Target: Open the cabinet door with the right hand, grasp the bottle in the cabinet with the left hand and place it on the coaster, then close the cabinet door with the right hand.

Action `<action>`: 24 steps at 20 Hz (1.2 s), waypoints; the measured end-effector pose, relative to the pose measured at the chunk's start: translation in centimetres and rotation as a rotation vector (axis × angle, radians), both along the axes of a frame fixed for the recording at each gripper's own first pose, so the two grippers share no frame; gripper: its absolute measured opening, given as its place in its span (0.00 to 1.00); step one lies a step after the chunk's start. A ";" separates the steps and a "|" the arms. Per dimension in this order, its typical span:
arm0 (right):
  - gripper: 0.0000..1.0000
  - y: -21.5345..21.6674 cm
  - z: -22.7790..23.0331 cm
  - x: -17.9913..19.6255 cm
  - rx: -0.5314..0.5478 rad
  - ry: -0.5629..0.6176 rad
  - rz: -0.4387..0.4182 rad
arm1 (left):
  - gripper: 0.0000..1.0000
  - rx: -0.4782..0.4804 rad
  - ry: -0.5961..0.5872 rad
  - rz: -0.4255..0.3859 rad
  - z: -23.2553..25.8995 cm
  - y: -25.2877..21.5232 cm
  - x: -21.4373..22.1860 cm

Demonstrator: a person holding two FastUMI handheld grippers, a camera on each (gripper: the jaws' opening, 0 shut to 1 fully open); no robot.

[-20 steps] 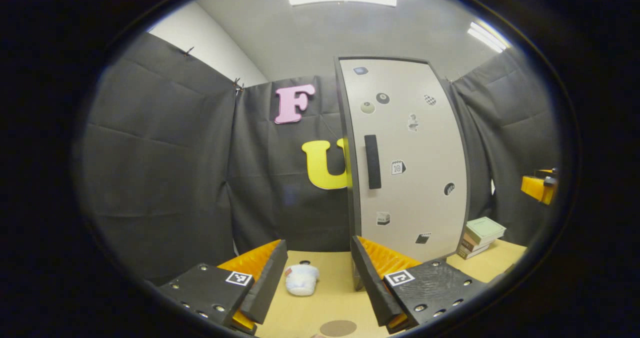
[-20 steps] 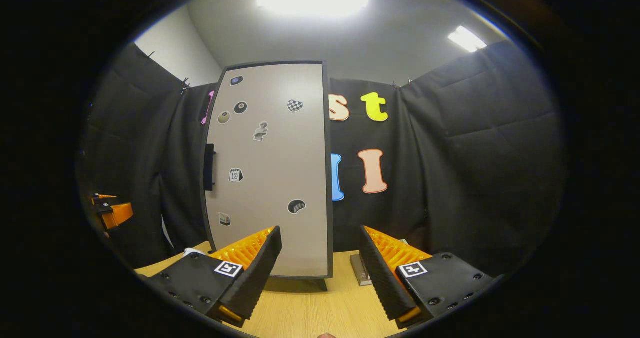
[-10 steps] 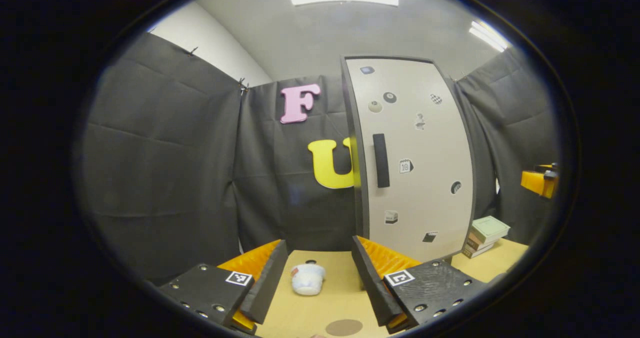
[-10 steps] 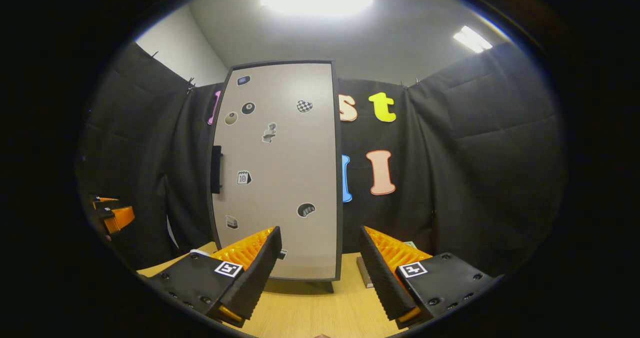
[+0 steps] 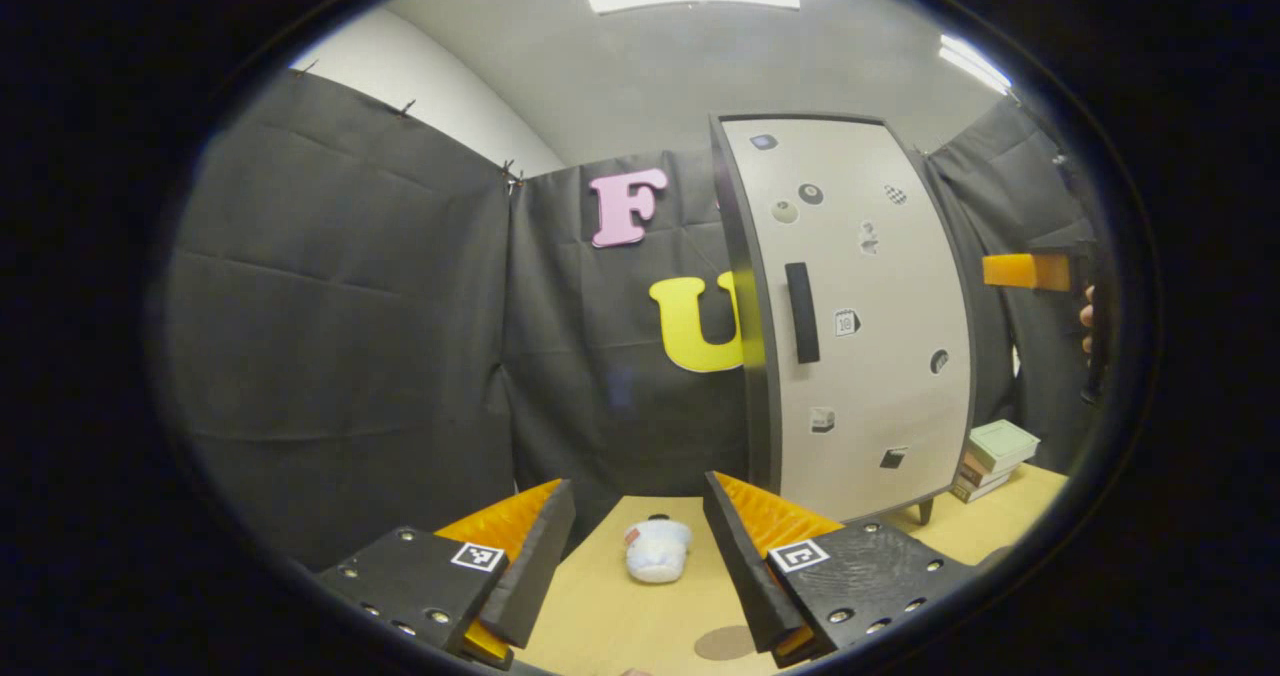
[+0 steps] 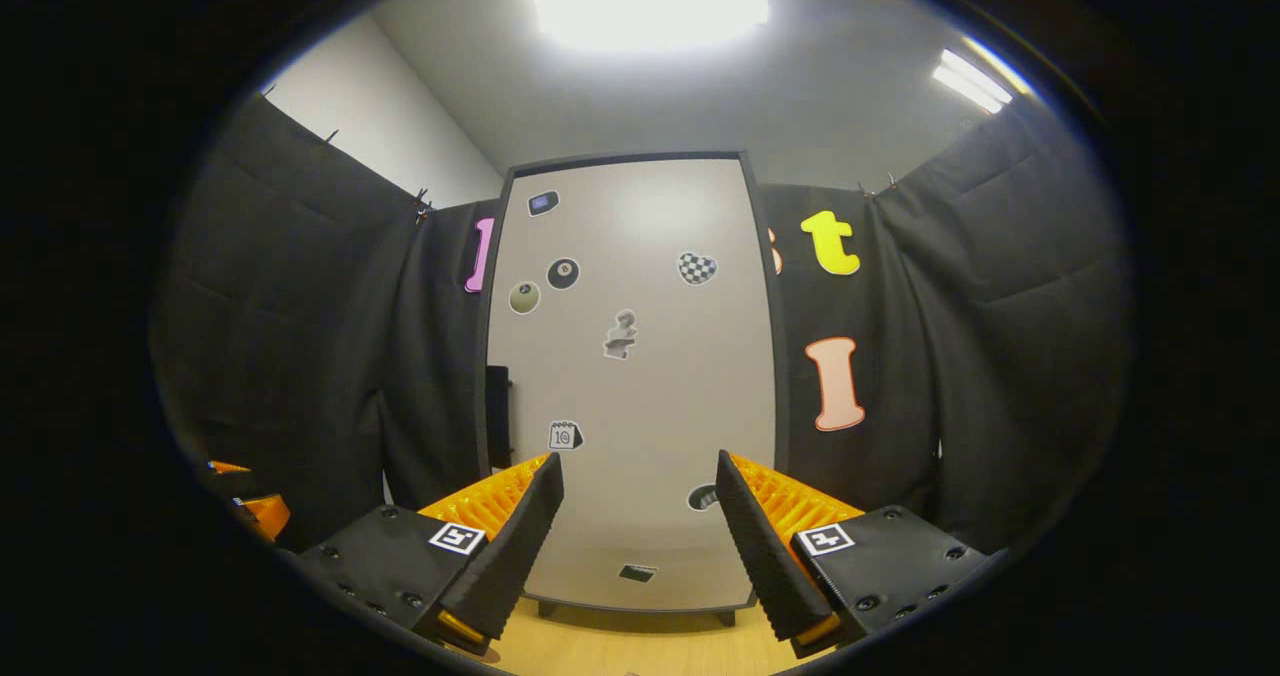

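Fingers of right gripper (image 6: 640, 481) spread apart, empty; upright door handle (image 6: 497, 416) ahead-left, seemingly nearer than to left gripper (image 5: 638, 501), likewise parted.

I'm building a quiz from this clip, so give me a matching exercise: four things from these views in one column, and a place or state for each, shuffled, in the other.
Things
1. cabinet door
2. coaster
3. books
4. left gripper

Places or states
A. stacked on the table right of the cabinet
B. open, holding nothing
C. shut, stickers on its front
D. flat on the table with nothing on it

Pairs: 1-C, 2-D, 3-A, 4-B
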State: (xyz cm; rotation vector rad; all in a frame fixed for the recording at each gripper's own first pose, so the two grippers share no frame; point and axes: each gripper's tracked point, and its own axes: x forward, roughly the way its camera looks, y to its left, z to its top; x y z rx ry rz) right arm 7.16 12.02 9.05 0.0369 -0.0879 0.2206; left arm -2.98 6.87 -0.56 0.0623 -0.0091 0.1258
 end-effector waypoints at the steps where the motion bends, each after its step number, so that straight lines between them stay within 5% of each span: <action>1: 0.96 1.0 0.5 0.4 -0.003 -0.008 0.014 | 0.81 0.005 -0.004 0.012 0.2 0.8 -0.4; 8: 0.98 8.2 2.0 3.5 0.004 0.005 0.095 | 0.81 -0.009 0.012 0.131 -1.4 7.5 -3.3; 24: 0.98 17.6 -0.9 12.5 -0.044 0.122 0.087 | 0.81 -0.024 0.057 0.323 -4.6 18.5 -8.2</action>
